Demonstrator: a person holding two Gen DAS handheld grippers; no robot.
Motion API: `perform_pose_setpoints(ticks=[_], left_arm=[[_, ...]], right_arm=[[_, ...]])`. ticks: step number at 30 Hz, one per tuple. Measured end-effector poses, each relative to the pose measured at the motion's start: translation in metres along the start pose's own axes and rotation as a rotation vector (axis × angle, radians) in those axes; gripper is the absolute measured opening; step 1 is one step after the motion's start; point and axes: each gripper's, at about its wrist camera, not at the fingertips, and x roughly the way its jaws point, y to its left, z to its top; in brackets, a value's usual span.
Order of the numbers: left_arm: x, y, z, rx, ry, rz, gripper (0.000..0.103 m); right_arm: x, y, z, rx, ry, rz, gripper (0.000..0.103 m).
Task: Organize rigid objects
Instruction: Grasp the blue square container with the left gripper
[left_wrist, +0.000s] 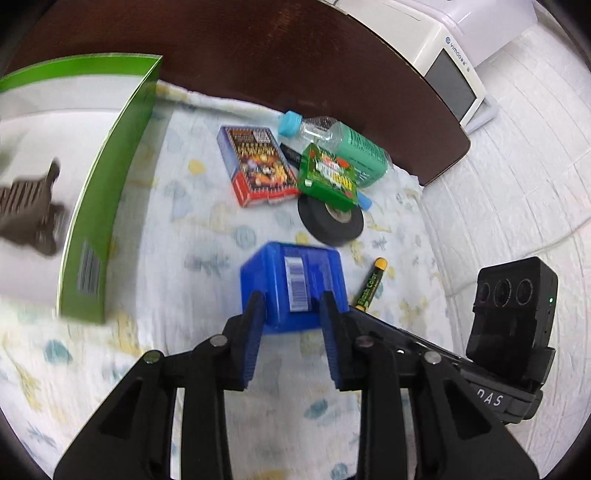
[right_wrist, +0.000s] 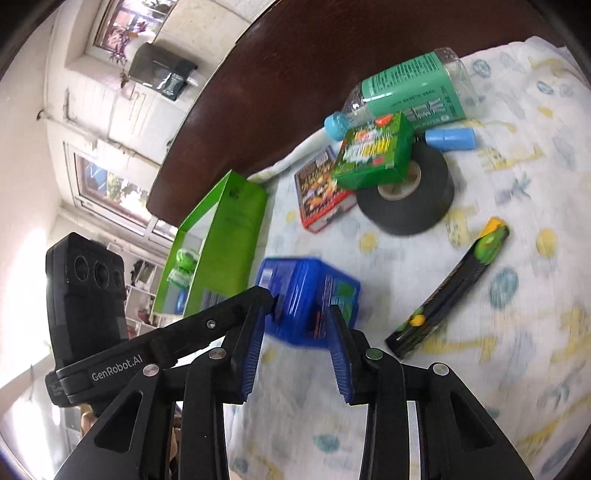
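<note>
The cloth (left_wrist: 177, 206) carried a green box (left_wrist: 107, 206); only the right view showed items inside it, only the left view a white appliance (left_wrist: 450, 62). The blue box (left_wrist: 295, 284) lay near the tape roll (right_wrist: 406, 195). Both the left gripper (left_wrist: 293, 306) and the right gripper (right_wrist: 299, 306) straddled the blue box, jaws narrowed; contact was unclear.

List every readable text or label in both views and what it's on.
"GenRobot.AI": left gripper's arm, seen in the right wrist view.
"DAS": right gripper's arm, partly cut off.
"yimao": white appliance, roughly.
Blue box barcode, green box, bottle, long dark pack: too blurred.
</note>
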Motion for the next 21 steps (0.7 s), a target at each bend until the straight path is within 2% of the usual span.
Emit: perform_pose_setpoints(ticks=[2, 5, 11, 13, 14, 15, 16, 17, 18, 21], left_arm=[[-0.003, 0.001, -0.008, -0.005, -0.001, -0.008, 0.027], [-0.008, 0.001, -0.013, 0.008, -0.026, 0.019, 0.030], [-0.013, 0.005, 0.000, -0.018, -0.079, 0.019, 0.030], [-0.007, 0.006, 0.004, -0.016, -0.068, 0.015, 0.028], [-0.001, 0.007, 0.005, -0.019, -0.050, -0.002, 0.029], [0.002, 0.008, 0.004, -0.031, -0.046, -0.030, 0.026], [0.000, 0.009, 0.004, -0.041, -0.073, -0.033, 0.024], [0.000, 0.008, 0.004, -0.032, -0.076, -0.023, 0.024], [0.000, 0.006, 0.003, -0.025, -0.078, -0.020, 0.024], [-0.007, 0.000, 0.001, 0.019, -0.093, 0.004, 0.023]], right_arm=[[-0.003, 0.002, -0.009, -0.012, 0.004, -0.004, 0.037], [-0.010, 0.005, -0.016, -0.015, -0.008, 0.000, 0.037], [-0.023, 0.007, 0.000, -0.042, -0.085, -0.037, 0.037], [-0.016, 0.004, 0.008, -0.024, -0.078, -0.047, 0.037], [-0.011, 0.001, 0.009, -0.011, -0.064, -0.041, 0.037], [-0.004, -0.002, 0.010, 0.009, -0.046, -0.025, 0.037], [0.005, -0.005, 0.010, 0.029, -0.021, -0.003, 0.037], [0.011, -0.009, 0.009, 0.049, 0.000, 0.010, 0.037], [0.012, -0.011, 0.008, 0.064, -0.018, 0.027, 0.037], [0.010, 0.000, 0.005, 0.021, -0.025, -0.009, 0.036]])
